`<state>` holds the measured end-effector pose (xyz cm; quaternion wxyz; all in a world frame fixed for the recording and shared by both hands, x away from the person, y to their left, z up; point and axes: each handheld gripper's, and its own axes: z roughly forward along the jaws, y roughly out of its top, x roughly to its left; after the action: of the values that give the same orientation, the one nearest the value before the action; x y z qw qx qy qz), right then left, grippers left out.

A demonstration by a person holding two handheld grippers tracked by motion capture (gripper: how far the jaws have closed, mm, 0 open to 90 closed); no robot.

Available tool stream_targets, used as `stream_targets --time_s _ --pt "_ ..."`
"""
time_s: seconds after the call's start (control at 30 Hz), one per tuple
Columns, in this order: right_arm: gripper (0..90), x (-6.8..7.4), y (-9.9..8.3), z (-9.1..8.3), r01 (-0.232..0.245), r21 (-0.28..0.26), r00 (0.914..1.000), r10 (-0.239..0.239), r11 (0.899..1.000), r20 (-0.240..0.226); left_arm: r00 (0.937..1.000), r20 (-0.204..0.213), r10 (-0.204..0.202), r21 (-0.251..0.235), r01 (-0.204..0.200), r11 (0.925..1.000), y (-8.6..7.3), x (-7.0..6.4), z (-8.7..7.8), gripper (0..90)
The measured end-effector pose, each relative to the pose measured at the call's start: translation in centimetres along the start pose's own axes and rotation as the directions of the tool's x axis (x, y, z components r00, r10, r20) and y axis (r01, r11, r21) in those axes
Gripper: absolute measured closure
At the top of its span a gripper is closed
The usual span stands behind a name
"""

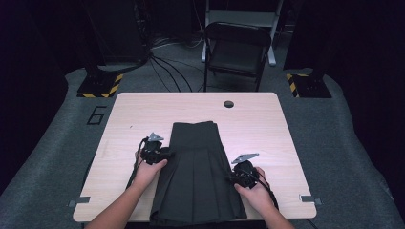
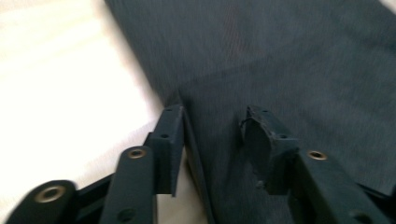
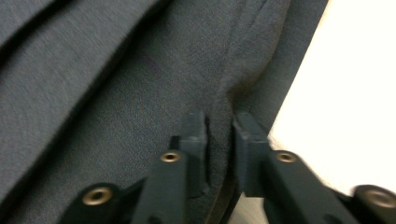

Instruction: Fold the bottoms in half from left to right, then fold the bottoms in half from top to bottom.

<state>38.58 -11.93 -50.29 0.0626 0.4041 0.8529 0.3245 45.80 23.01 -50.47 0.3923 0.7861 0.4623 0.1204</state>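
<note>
High view showed us the left gripper point(image 1: 154, 151) at the left edge of a dark pleated skirt point(image 1: 198, 176) lying flat mid-table point(image 1: 129, 114), its jaws spread around that edge. At the skirt's right edge, our right gripper point(image 1: 243, 174) pinched a fabric fold.

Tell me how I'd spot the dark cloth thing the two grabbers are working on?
Find the pale wooden table. In its middle, running to the near edge, lies a dark pleated skirt, between the left gripper and right gripper. It is the one soft, folded thing there, narrow at the far end and flaring wider.
</note>
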Motion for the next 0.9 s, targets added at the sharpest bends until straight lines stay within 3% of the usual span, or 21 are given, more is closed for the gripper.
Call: stream_targets --time_s 0.17,0.23,0.27,0.6,0.63,0.77,0.9 --pt "62.4 0.3 0.0 -0.3 -0.003 -0.020 0.9998 0.004 1.000 0.020 0.9998 -0.007 0.020 -0.021 -0.020 0.9996 1.8 0.3 0.3 51.2" --pt "60.5 0.3 0.0 -0.6 0.008 -0.053 0.9996 -0.006 0.999 0.029 0.9995 -0.007 0.030 -0.031 -0.030 0.9991 2.3 0.2 0.4 50.4" --pt "59.8 0.5 0.1 -0.9 -0.013 -0.061 0.9996 0.014 0.998 0.025 0.9991 -0.010 0.040 -0.029 -0.040 0.9988 2.6 0.2 0.4 50.2" --pt "58.6 1.7 0.5 -1.8 0.059 -0.164 0.9982 -0.057 0.985 0.017 0.9983 -0.014 0.056 -0.045 -0.057 0.9974 4.5 0.3 1.2 49.6" --pt "58.8 1.9 0.5 -1.7 0.064 -0.170 0.9979 -0.063 0.983 0.013 0.9991 -0.016 0.039 -0.044 -0.040 0.9982 4.5 0.3 1.3 49.3" --pt "58.8 2.3 0.5 -0.9 0.095 -0.147 0.9955 -0.093 0.985 0.021 0.9991 -0.034 0.026 -0.037 -0.027 0.9989 4.8 0.8 2.3 46.3" --pt "58.8 2.1 0.3 -0.2 0.089 -0.122 0.9959 -0.086 0.989 0.027 0.9984 -0.054 0.017 -0.021 -0.019 0.9996 4.8 1.3 3.2 44.1"
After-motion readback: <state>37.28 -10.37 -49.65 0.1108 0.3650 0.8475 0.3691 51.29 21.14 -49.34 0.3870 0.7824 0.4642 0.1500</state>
